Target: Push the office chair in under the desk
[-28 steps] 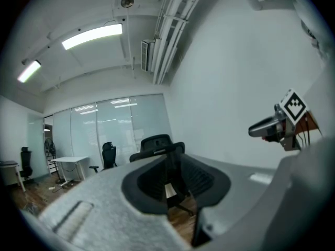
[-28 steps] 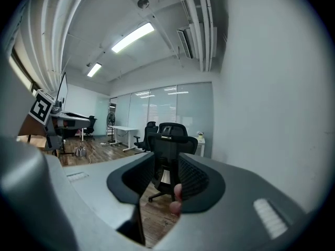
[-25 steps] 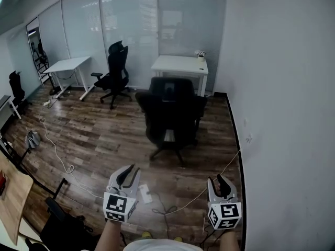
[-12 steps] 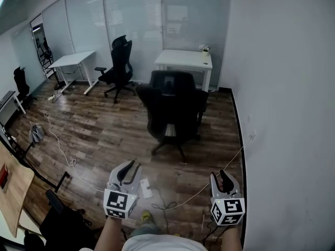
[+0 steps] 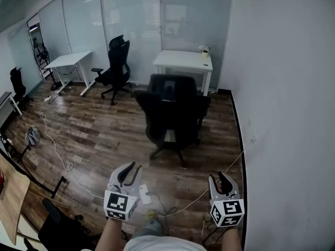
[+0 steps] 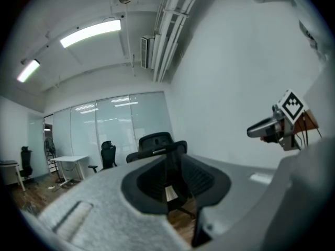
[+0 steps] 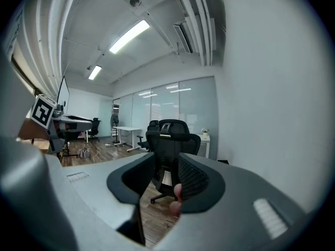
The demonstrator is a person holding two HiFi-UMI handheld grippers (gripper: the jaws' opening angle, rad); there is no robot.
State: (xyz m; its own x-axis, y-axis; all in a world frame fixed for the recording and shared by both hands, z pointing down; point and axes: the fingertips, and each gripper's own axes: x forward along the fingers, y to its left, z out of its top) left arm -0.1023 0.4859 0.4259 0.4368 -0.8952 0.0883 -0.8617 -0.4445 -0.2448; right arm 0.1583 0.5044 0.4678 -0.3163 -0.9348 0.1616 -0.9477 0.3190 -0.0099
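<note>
Left tongs (image 5: 131, 169) gaped empty, well short of the office chair (image 5: 172, 114), which stood before the white counter (image 5: 183, 60), not yet under it. Castered, it looked easy to roll by its stiff backrest. Right tongs (image 5: 219, 177) gaped empty too.

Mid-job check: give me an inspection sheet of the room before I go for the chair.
Surface: wood floor.
Job's things: office chair stands out from the desk, not pushed in.
Clutter: power strip and grey bundle on the floor.
Grippers: left gripper and right gripper open, empty, short of the chair.
Cables: white cable at left; wall cable from the right wall.
Surroundings: second chair, second desk, glass wall.
</note>
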